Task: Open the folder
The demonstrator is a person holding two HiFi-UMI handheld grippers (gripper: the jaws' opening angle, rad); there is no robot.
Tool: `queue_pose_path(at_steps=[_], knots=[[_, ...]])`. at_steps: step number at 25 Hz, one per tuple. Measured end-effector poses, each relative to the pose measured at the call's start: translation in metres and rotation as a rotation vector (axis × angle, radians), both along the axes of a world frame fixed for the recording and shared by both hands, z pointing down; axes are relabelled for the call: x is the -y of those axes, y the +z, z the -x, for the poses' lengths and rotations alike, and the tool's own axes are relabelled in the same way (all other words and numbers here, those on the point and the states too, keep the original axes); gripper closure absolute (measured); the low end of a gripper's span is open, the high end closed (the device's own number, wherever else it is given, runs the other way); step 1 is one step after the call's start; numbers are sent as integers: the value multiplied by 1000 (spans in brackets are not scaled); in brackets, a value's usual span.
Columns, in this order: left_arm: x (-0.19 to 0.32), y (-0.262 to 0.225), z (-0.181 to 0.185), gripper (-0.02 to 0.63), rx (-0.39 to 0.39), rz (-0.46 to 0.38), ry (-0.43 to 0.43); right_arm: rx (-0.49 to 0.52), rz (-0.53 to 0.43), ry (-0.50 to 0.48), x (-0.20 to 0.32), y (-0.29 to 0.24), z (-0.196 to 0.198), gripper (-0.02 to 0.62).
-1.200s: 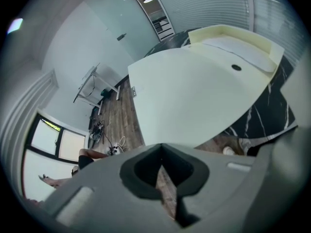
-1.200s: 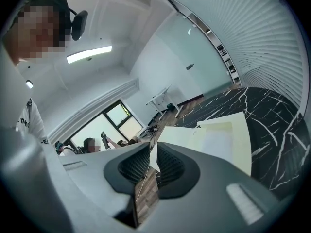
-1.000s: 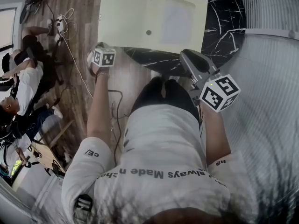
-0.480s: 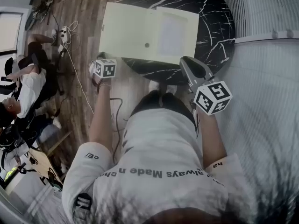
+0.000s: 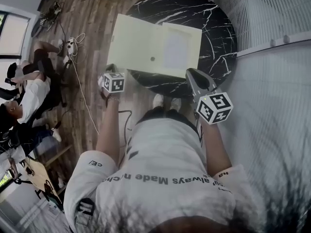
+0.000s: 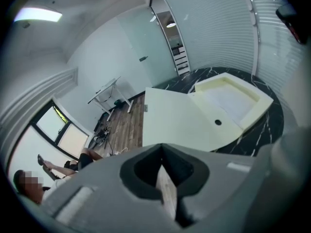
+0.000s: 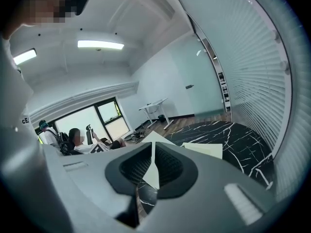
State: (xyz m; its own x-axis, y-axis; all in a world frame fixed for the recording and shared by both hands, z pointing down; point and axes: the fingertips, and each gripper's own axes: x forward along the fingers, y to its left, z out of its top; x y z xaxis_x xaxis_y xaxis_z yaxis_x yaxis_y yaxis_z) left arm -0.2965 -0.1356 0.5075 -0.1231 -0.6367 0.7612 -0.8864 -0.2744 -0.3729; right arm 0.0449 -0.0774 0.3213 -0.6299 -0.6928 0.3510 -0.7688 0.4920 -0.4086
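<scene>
Folder [image 5: 154, 50] lies open on the round black marble surface [image 5: 216, 28], upper middle of the head view. Its left flap hangs past the surface edge over the wood floor [image 5: 87, 13]. My left tongs [image 6: 163, 152] are closed and empty, near the folder's lower left corner. My right tongs [image 7: 152, 149] are closing, nearly together with nothing between them, at the surface's lower right edge. People [image 5: 29, 86] sit at far left.
</scene>
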Motion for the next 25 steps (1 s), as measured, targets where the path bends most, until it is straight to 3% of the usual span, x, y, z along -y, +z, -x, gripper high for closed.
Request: queue_pose_path(at_steps=[7, 19, 25], knots=[[-8, -40, -32, 604, -88, -73, 21, -35, -37, 8, -7, -18, -3, 577], [-23, -153, -148, 604, -427, -237, 183, -189, -155, 29, -18, -54, -13, 579], [-36, -216, -210, 604, -594, -345, 324, -255, -217, 29, -22, -79, -19, 579]])
